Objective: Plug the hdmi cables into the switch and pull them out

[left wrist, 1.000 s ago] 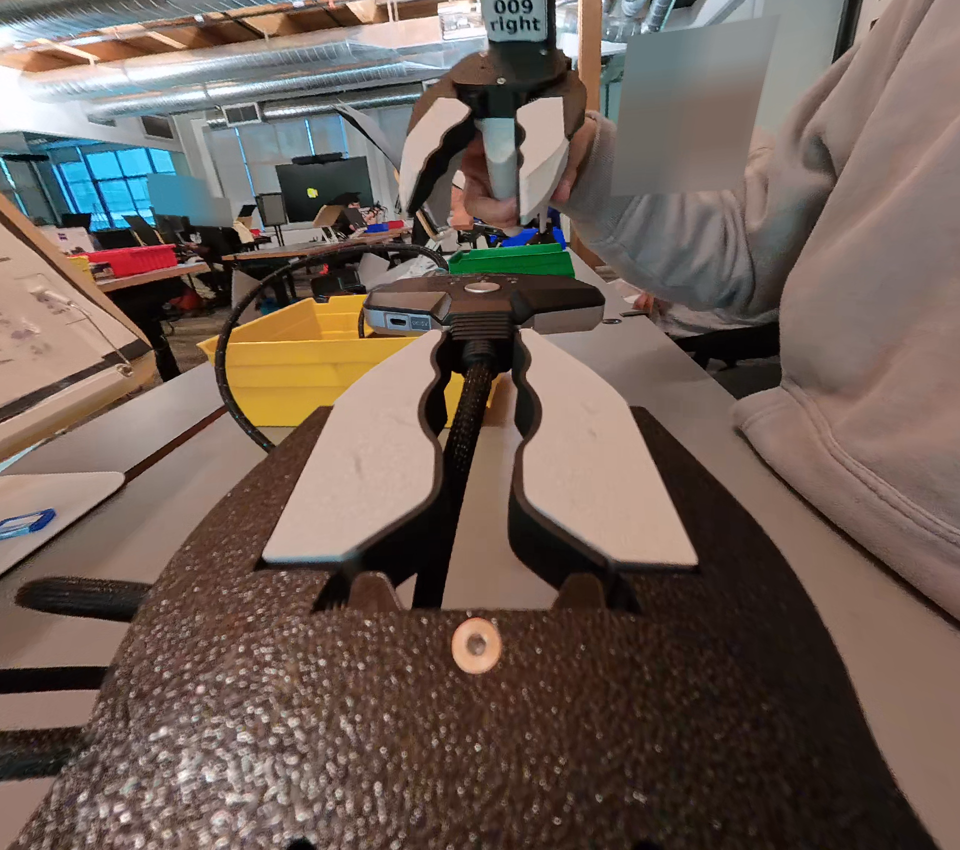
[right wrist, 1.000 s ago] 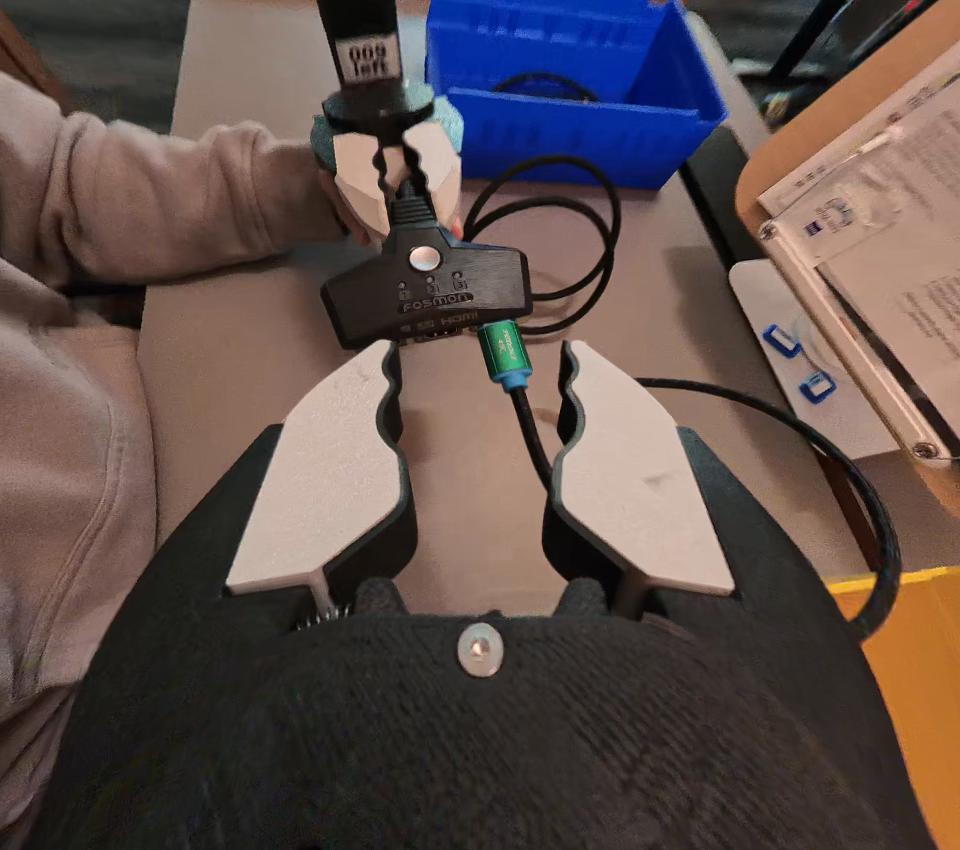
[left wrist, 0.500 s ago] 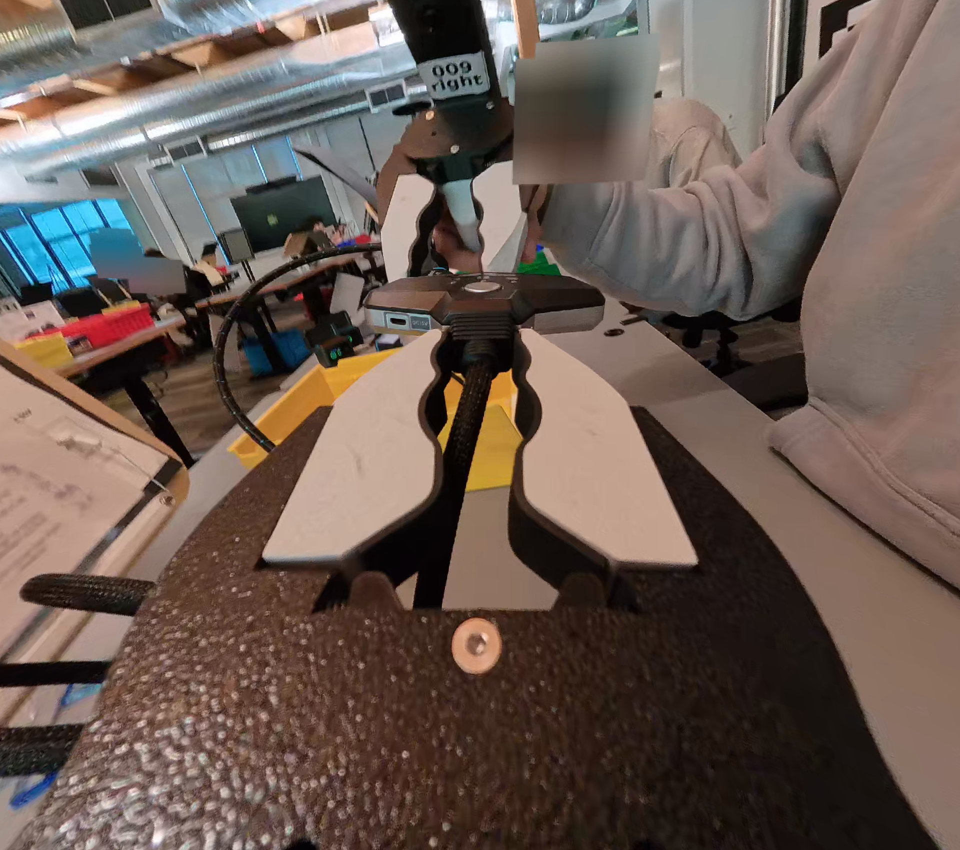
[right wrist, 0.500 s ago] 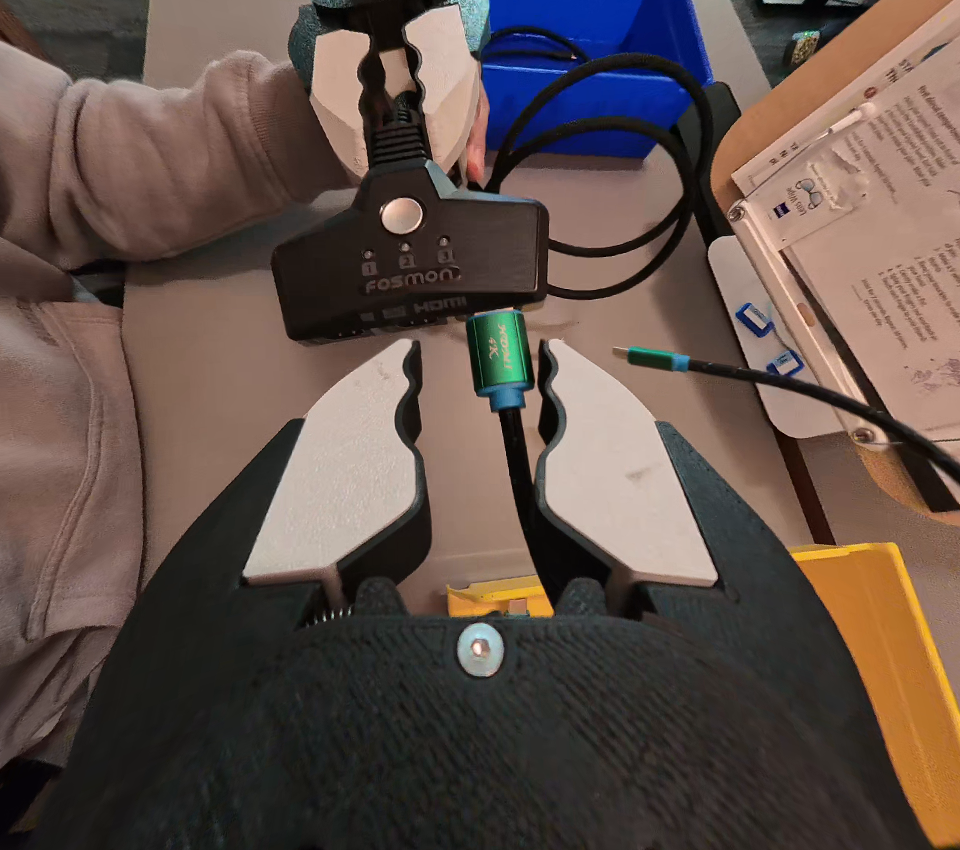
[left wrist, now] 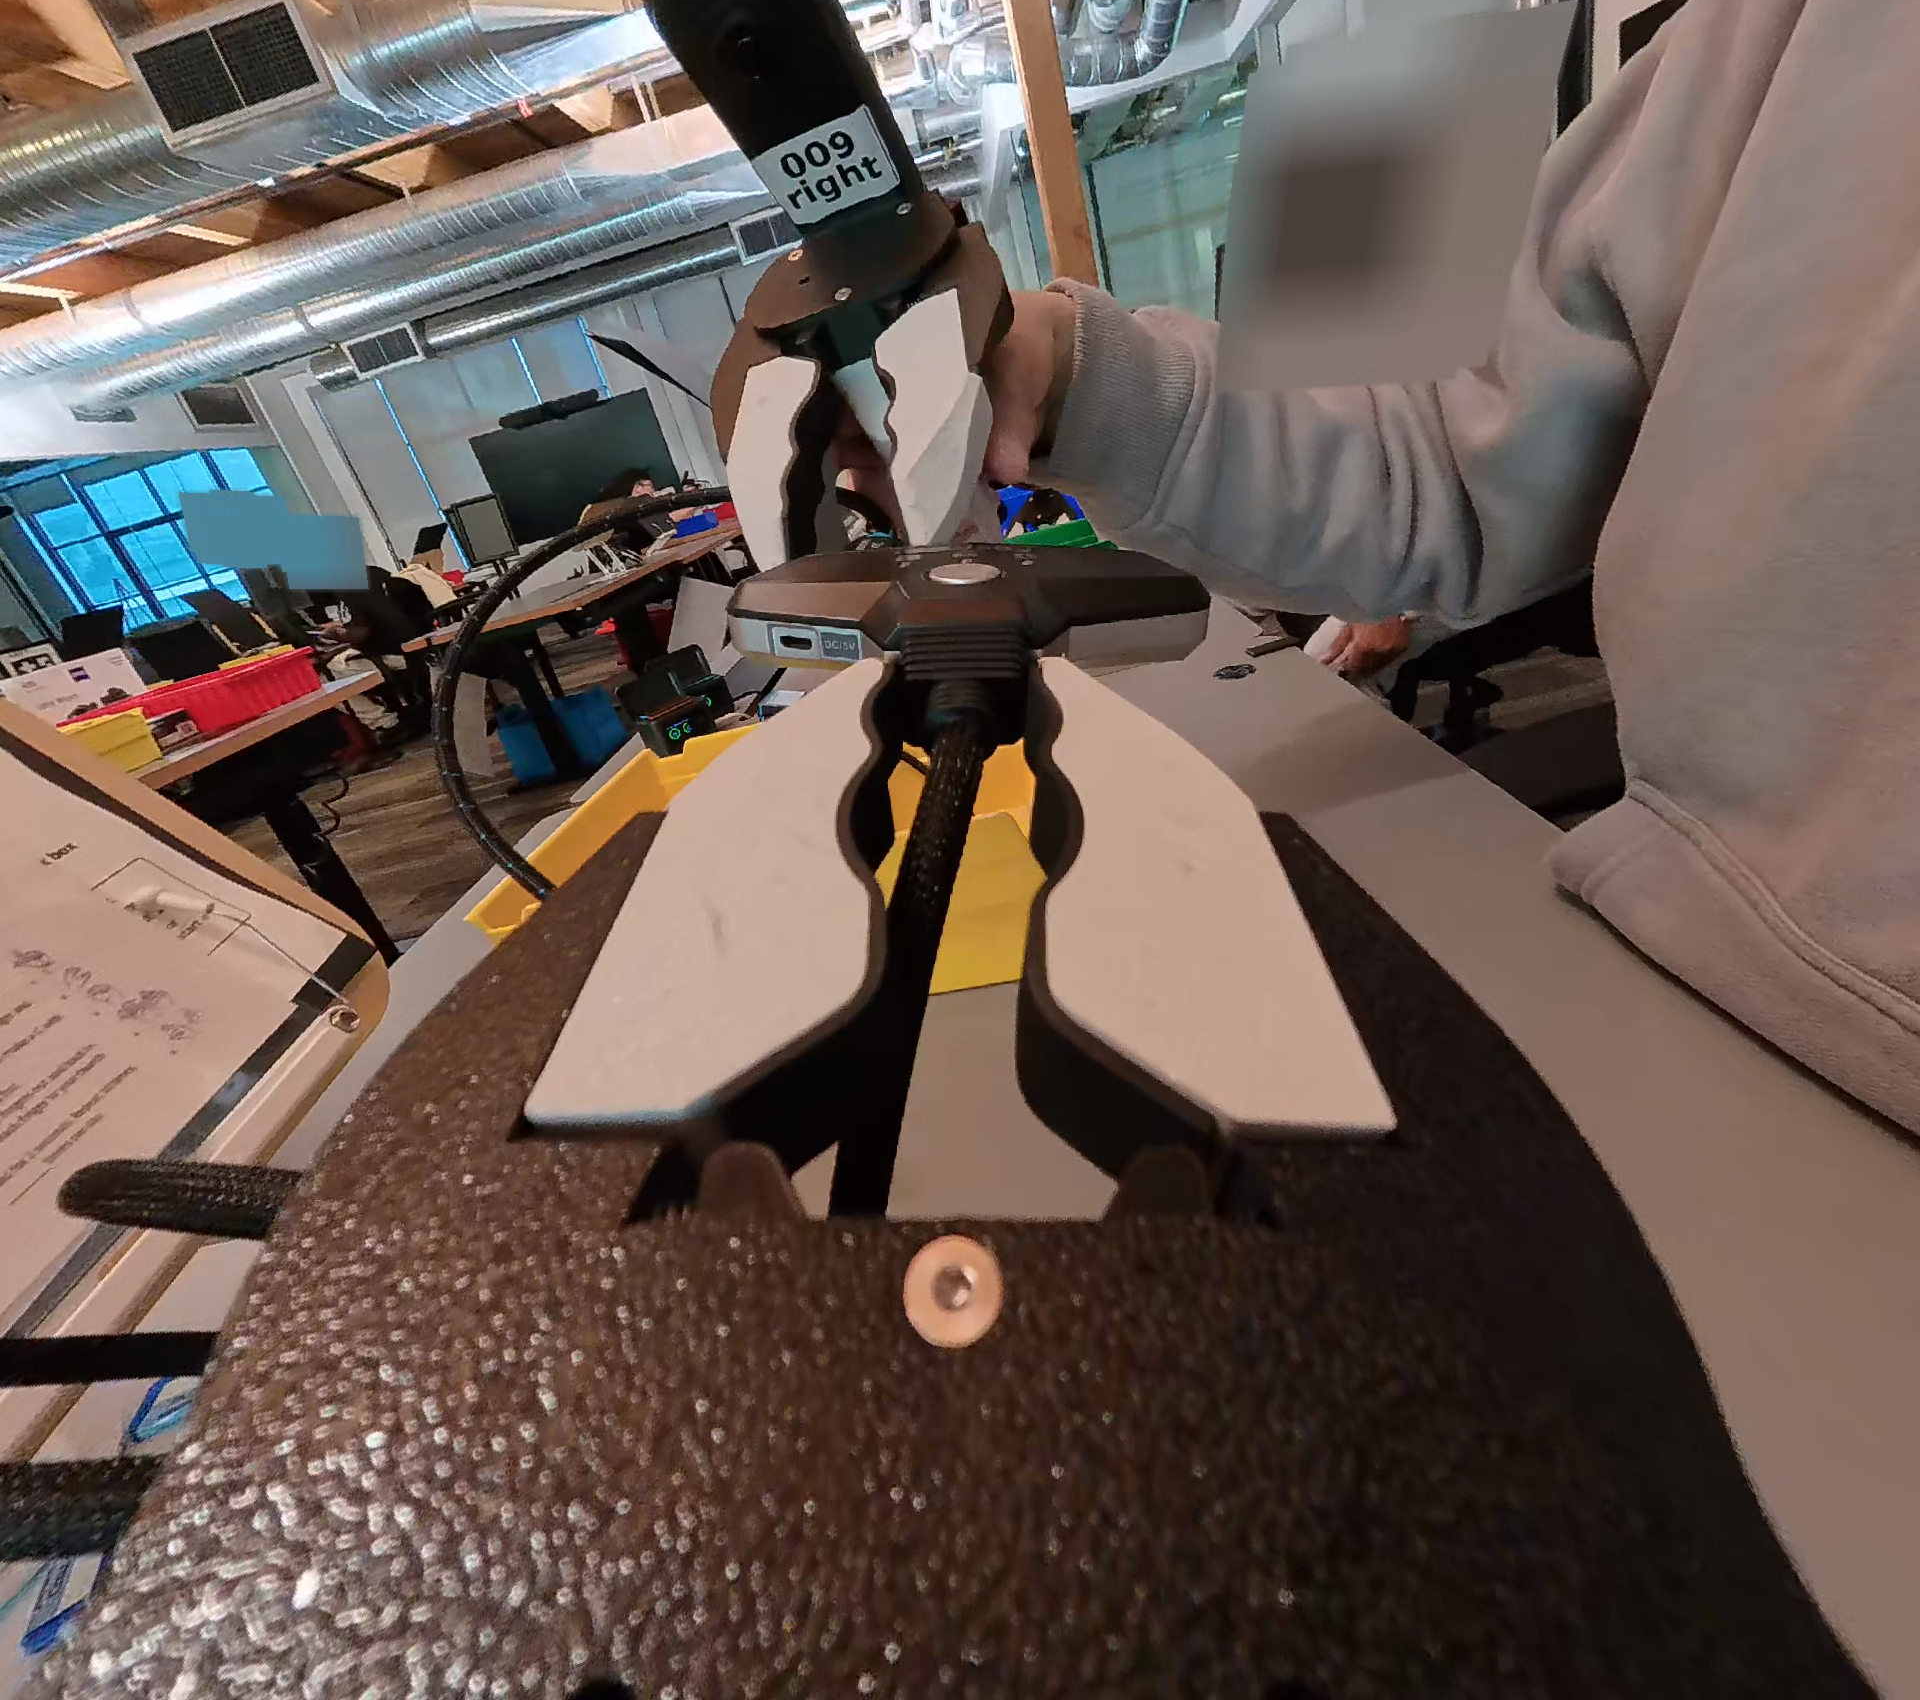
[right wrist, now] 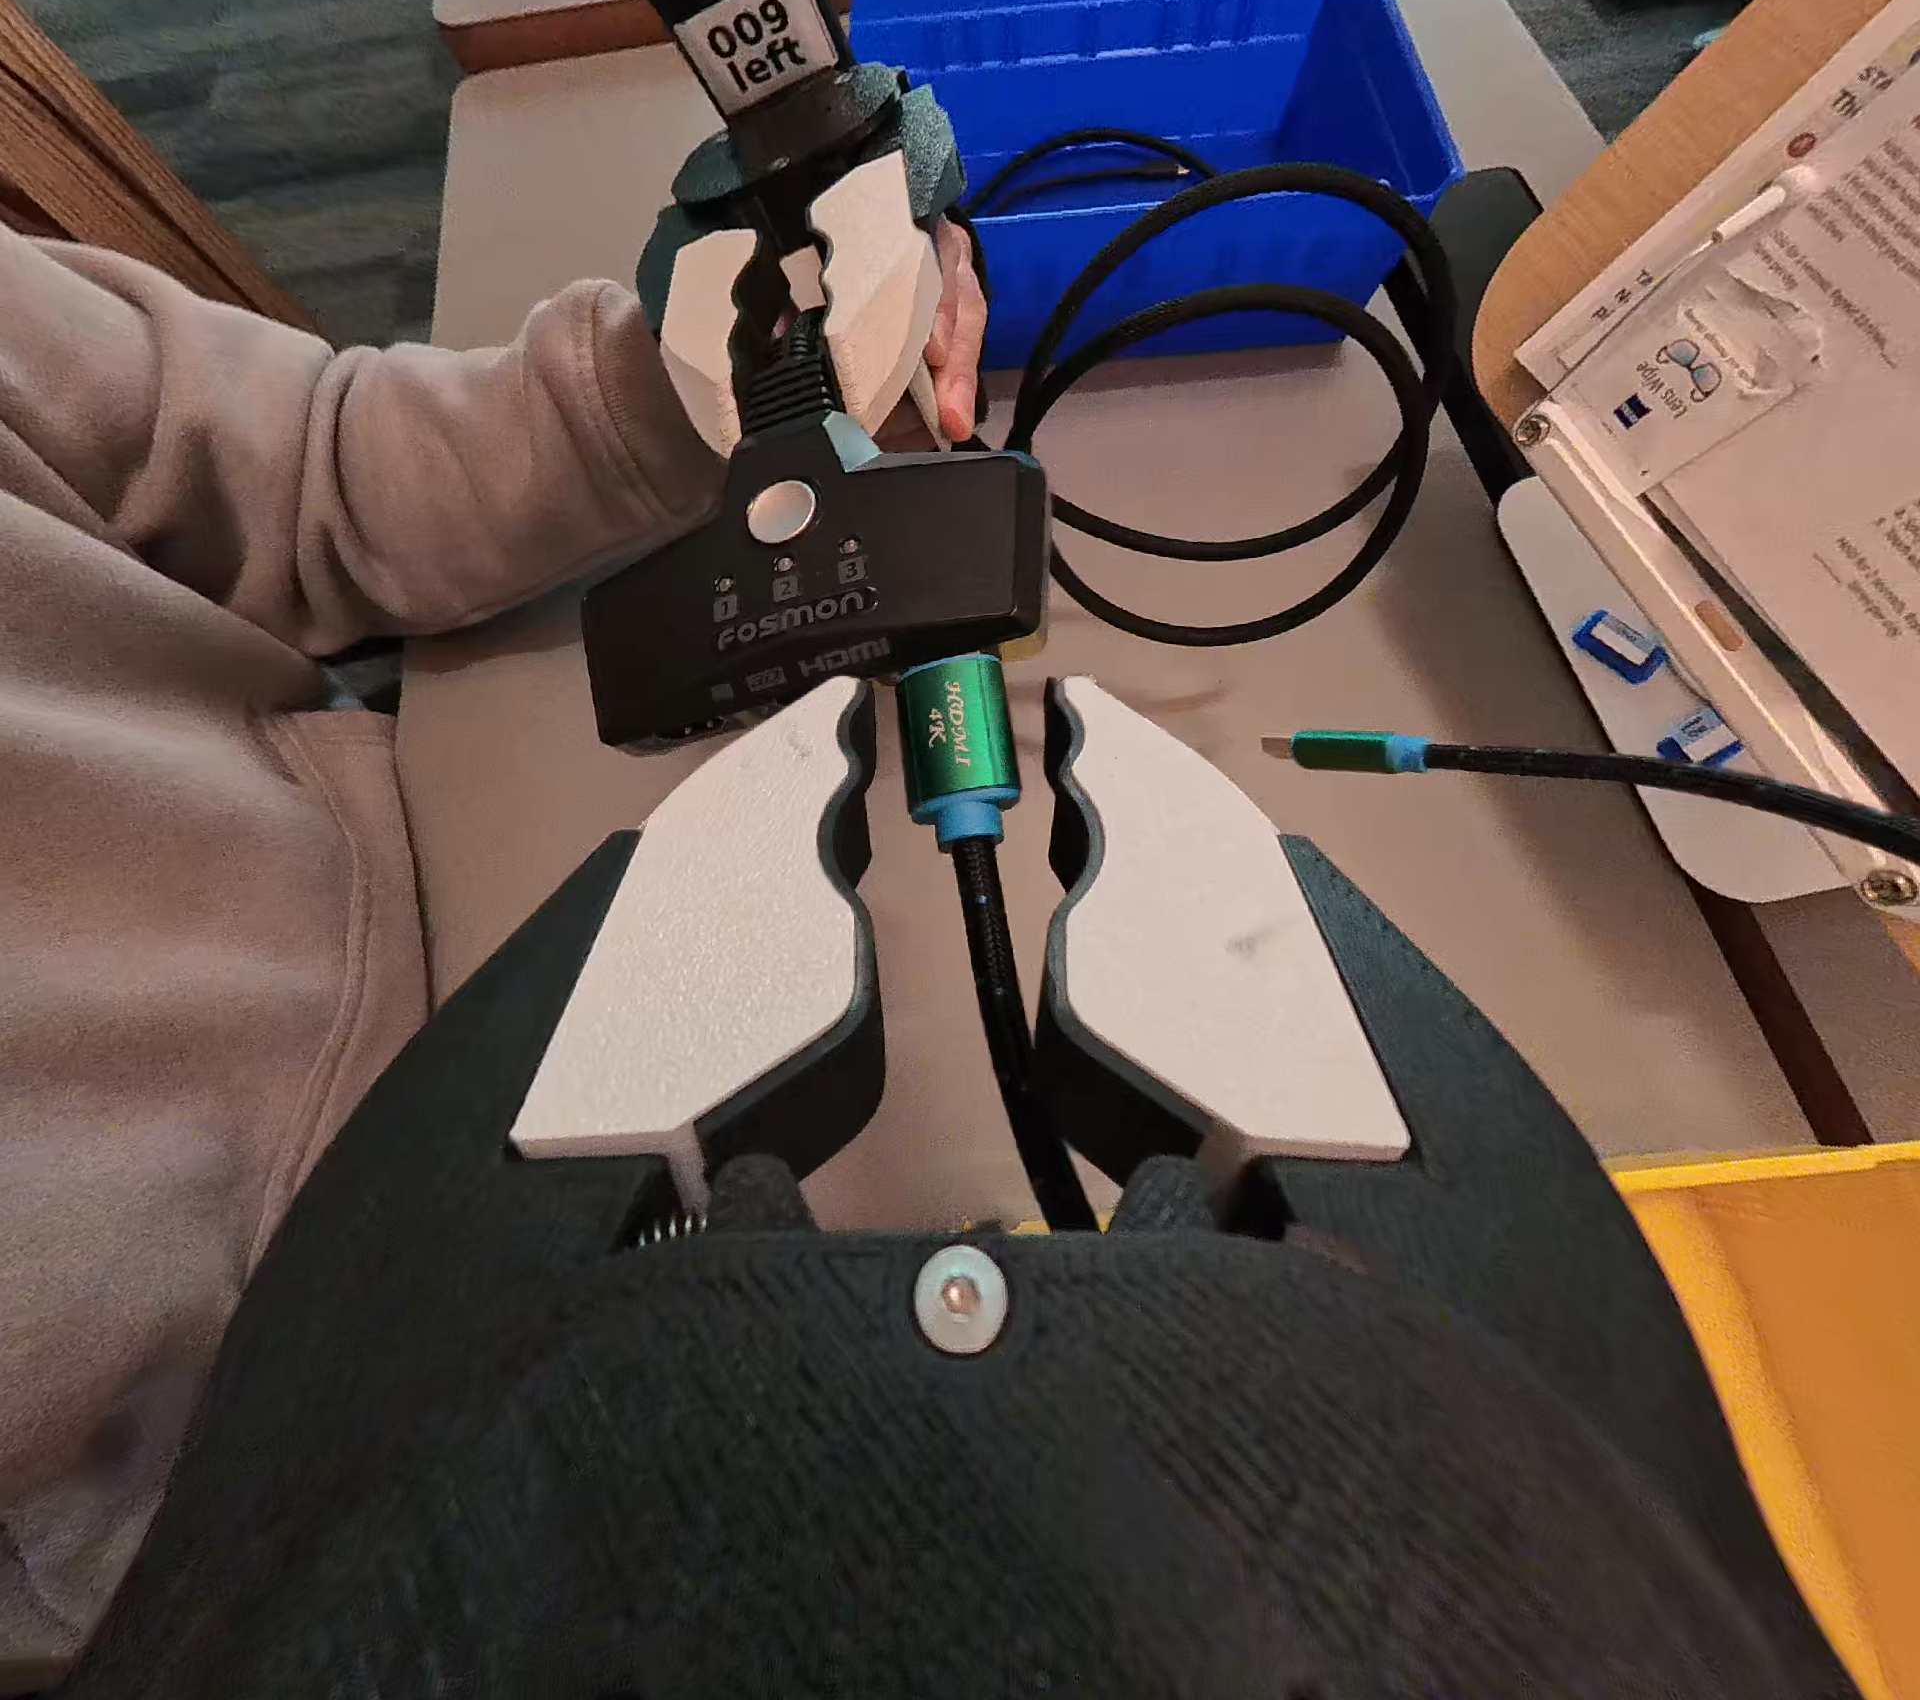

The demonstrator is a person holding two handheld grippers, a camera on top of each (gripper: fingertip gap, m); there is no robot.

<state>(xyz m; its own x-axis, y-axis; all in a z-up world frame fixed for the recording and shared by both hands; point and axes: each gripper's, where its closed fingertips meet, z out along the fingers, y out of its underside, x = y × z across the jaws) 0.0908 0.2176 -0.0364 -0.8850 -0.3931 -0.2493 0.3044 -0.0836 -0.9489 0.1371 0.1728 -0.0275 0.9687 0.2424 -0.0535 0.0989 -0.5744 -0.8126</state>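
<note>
Switch, a black T-shaped plastic box (right wrist: 821, 601) with a round silver button, sits lifted above the grey tabletop (right wrist: 1299, 975). My left tongs (left wrist: 961, 694) are clamped on its braided pigtail. A green metal HDMI plug (right wrist: 954, 741) is seated at its 6 o'clock edge; my right tongs (right wrist: 956, 715) stand apart around it.

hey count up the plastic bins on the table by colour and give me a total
Blue bin: 1
Yellow bin: 1
Total: 2, counting only this table; bins on the far desks in the left wrist view are left out.
</note>
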